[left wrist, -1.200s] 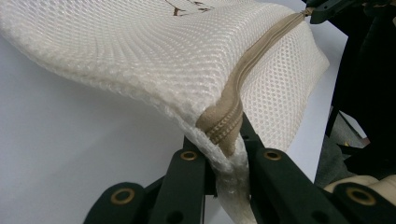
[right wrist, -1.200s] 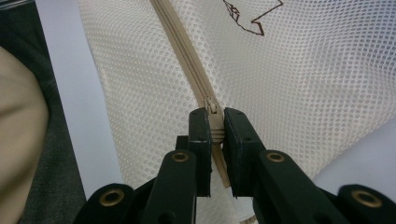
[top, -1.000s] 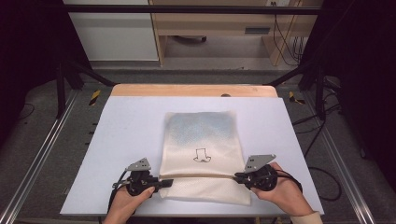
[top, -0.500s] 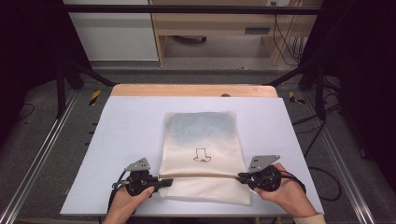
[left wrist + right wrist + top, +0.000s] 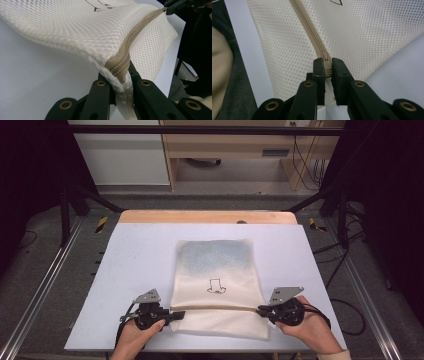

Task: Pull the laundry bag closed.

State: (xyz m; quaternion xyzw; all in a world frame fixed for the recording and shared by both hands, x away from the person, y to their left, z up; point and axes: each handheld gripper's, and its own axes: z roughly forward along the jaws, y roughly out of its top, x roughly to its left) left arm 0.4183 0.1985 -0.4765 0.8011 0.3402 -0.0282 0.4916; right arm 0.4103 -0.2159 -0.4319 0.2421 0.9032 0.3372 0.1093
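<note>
A cream mesh bag with a small dark drawing lies flat on the pale table, and a beige zipper runs across its near end. My left gripper is shut on the bag's left edge at the zipper's end. In the left gripper view the jaws pinch the mesh and zipper tape, lifting that corner slightly. My right gripper is shut on the zipper's right end. The right gripper view has the jaws clamped on the zipper pull, the zipper running away from them.
A wooden strip borders the table's far edge. Metal rails run along both sides, with a yellow-black tool on the floor at the left and another at the right. Cables trail at the right.
</note>
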